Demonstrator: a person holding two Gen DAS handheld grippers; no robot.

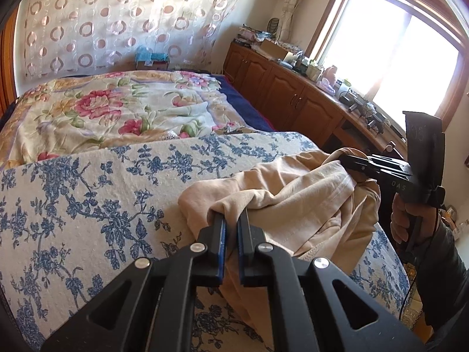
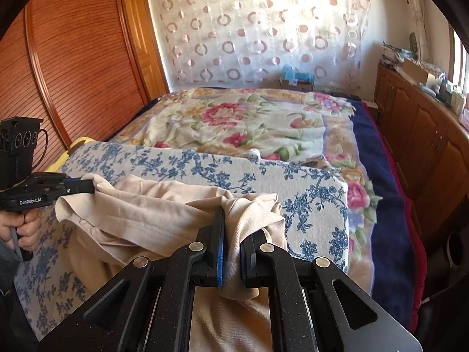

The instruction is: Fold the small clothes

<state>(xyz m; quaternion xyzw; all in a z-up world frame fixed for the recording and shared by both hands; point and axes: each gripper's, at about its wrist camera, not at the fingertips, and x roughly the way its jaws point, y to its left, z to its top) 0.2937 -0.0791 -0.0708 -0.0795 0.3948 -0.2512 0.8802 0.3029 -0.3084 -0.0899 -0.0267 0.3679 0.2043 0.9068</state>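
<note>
A beige garment [image 1: 281, 202] lies bunched on a blue-and-white floral cover [image 1: 88, 205] at the near end of the bed. My left gripper [image 1: 231, 220] is shut on one edge of it. My right gripper [image 2: 231, 223] is shut on the other end, with cloth [image 2: 164, 205] pinched between the blue pads. Each gripper shows in the other's view: the right one [image 1: 348, 160] at the cloth's far right, the left one [image 2: 89, 184] at its left corner. The garment hangs slack between them, partly lifted off the cover [image 2: 307, 193].
A pink floral blanket [image 1: 117, 108] covers the far part of the bed. A wooden cabinet [image 1: 287, 94] with clutter on top runs along the right under a bright window [image 1: 395, 52]. A wooden slatted door [image 2: 73, 58] stands on the left. A patterned curtain [image 2: 258, 26] hangs behind the bed.
</note>
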